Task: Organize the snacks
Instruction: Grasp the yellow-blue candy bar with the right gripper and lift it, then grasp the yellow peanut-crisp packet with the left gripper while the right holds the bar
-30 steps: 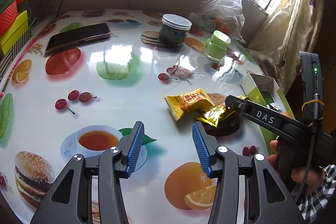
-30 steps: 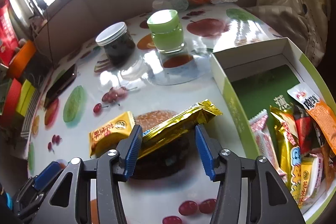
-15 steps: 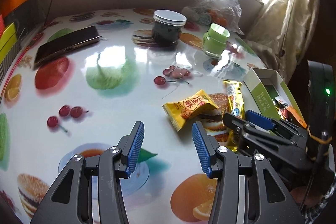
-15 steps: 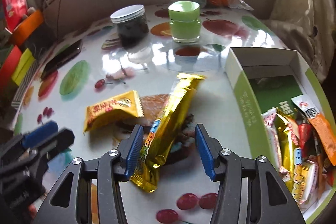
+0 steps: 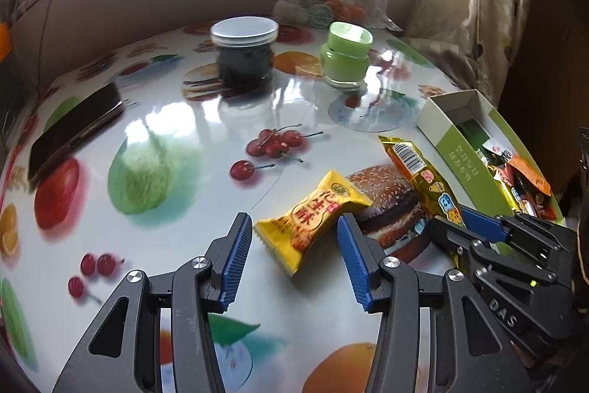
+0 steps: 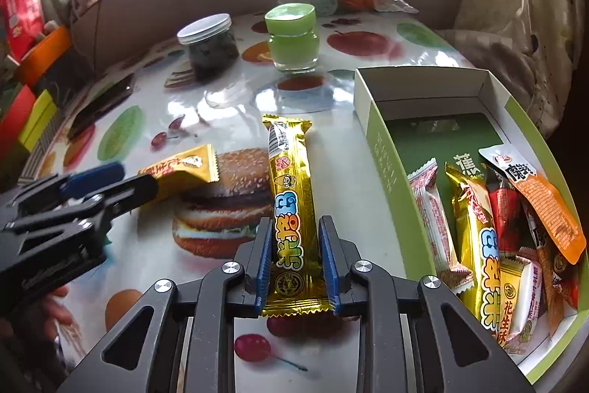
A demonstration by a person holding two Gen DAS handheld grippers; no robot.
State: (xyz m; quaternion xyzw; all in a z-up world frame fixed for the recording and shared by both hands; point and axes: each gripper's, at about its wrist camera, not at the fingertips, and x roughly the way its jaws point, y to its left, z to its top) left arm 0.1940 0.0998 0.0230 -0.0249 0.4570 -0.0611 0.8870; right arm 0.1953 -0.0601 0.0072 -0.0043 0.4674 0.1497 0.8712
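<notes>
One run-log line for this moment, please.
right gripper: shut on gold bar | left gripper: open at yellow packet | box: part filled

Taking the snack bar (image 6: 291,201) on the table (image 6: 342,142) as landmark: the box (image 6: 383,150) holding wrapped snacks (image 6: 486,238) lies right of it; the small packet (image 6: 180,168) left; two jars (image 6: 292,37) behind; the phone (image 5: 73,131) far left.
</notes>
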